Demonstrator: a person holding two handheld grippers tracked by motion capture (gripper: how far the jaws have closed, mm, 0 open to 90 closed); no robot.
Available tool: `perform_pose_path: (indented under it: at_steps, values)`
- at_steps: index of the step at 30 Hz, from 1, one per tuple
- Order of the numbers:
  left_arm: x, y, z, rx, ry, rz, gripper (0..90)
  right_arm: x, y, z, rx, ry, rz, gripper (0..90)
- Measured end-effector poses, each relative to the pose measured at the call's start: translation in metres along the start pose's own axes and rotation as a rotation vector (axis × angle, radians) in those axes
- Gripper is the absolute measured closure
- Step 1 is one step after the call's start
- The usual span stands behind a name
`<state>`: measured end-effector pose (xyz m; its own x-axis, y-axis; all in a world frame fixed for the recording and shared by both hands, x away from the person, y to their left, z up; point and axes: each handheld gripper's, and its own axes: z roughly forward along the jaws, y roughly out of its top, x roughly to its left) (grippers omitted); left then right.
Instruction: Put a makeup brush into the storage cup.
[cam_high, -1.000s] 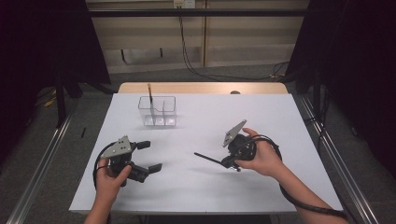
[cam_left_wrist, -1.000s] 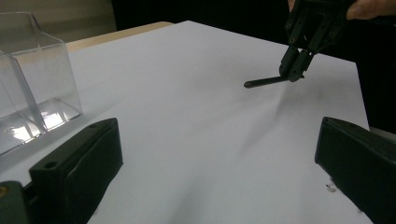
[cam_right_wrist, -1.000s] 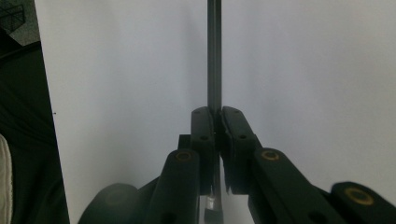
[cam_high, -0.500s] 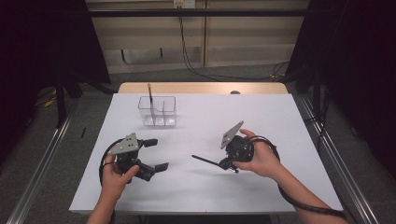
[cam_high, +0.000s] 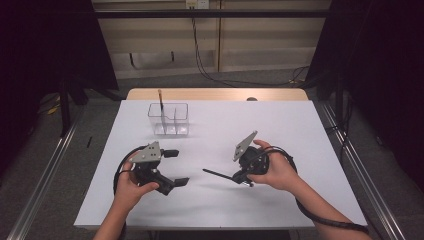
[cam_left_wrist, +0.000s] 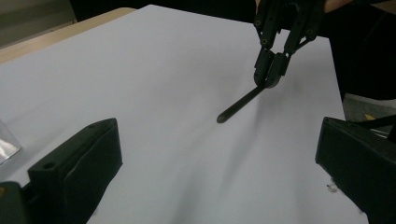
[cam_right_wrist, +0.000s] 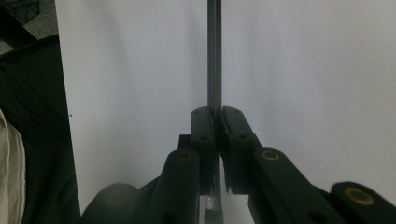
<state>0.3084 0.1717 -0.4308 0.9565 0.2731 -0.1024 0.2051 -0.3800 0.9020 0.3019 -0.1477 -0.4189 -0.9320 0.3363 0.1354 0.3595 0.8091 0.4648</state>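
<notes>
Our right gripper (cam_high: 243, 176) pinches a black stick (cam_high: 218, 173) tight over the white table (cam_high: 300, 130). Our left gripper (cam_high: 175, 167) is wide open, holding nothing, nearby

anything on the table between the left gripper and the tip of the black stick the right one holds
Nothing: between the left gripper and the black stick held by the right gripper, the high view shows bare white table.

Own jaws: two black blocks, bottom corners, wide apart, nothing between them.
Surface: white table sheet (cam_left_wrist: 154, 70).
Right gripper (cam_left_wrist: 271, 77): near far edge, jaws clamped on thin black stick (cam_left_wrist: 240, 103).
Stick: slants down, tip above sheet.
</notes>
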Motion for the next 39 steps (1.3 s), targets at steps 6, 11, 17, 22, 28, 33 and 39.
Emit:
perform_pose_path:
  at_steps: [6,11,17,22,28,33,39]
  values:
    - [0.000,0.007,0.008,0.031,-0.013,0.009,0.4,0.000,0.000,-0.001,-0.002,0.002,-0.002,84.9]
    - [-0.001,0.014,0.014,0.055,-0.026,0.017,0.4,0.001,0.000,-0.001,0.001,0.003,0.000,84.9]
    - [-0.004,0.023,0.020,0.112,-0.025,0.051,0.4,0.001,0.001,0.000,0.001,0.003,-0.008,84.9]
    - [-0.006,0.032,0.023,0.170,-0.032,0.081,0.3,0.002,0.001,0.001,0.004,0.004,-0.014,84.9]
    - [-0.007,0.040,0.029,0.235,-0.056,0.096,0.2,0.003,0.001,0.002,0.004,-0.001,-0.015,84.9]
    - [-0.008,0.046,0.036,0.292,-0.059,0.099,0.2,0.004,0.002,0.002,0.008,0.002,-0.023,84.9]
    - [-0.009,0.053,0.042,0.332,-0.064,0.113,0.7,0.004,0.003,0.001,0.005,0.003,-0.021,84.9]
